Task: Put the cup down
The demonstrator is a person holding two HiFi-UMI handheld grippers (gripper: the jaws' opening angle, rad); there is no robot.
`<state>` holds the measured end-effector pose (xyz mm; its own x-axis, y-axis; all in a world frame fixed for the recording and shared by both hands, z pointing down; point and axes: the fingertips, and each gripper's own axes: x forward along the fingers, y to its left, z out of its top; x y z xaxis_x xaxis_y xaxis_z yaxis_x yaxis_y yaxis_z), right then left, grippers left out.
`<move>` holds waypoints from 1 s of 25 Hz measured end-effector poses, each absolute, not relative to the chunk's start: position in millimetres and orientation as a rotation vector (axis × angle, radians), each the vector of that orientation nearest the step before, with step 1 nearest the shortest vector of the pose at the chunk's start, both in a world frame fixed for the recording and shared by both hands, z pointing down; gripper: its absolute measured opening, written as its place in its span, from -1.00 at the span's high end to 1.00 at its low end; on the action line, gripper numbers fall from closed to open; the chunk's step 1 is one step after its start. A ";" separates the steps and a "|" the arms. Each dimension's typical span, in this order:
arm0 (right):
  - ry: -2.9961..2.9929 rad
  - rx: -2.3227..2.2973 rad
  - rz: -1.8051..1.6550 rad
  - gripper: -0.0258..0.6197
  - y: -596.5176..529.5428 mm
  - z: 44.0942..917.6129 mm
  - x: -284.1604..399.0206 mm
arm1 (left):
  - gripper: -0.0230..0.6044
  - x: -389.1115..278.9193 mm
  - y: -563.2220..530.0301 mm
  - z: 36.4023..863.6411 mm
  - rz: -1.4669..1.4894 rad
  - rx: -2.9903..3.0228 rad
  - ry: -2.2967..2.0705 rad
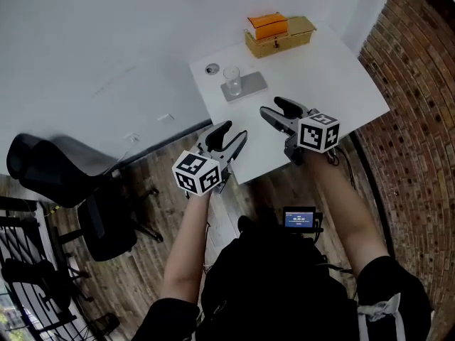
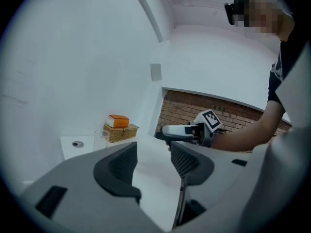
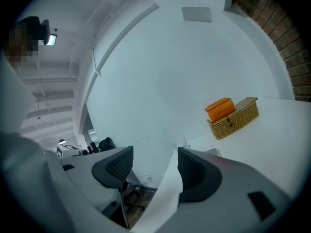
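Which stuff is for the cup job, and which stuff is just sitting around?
For the job:
cup, standing on the mat
left gripper, jaws open, empty
right gripper, jaws open, empty

Just lying about:
basket
orange box
small disc
chair

**Table mostly open, clutter along the far side**

The white table [image 1: 334,77] is bare across the middle, right part and near edge, so there is wide room to pass. A wicker basket [image 1: 281,41] carrying an orange box [image 1: 268,25] blocks the far edge. The far-left corner holds a glass cup [image 1: 232,77] on a grey mat [image 1: 250,85], with a small round disc [image 1: 212,69] just beside. A brick wall [image 1: 419,62] hems the right side. An office chair [image 1: 78,183] stands on the floor to the left.
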<state>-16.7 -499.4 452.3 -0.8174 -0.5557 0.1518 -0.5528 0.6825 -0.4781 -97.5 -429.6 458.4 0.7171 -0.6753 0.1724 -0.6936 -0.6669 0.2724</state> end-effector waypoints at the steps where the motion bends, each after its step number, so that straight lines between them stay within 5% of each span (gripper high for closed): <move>1: 2.885 -0.930 -0.807 0.01 -490.7 446.6 -15.1 | 0.26 -96.7 -427.5 455.7 0.074 2.610 -1.069; 14: 2.913 -0.947 -0.762 0.41 -410.1 437.9 3.9 | 0.27 -83.0 -384.6 433.3 0.018 2.659 -1.027; 25: 2.875 -0.999 -0.781 0.49 -403.3 449.7 6.2 | 0.27 -64.9 -352.8 435.4 0.052 2.715 -0.936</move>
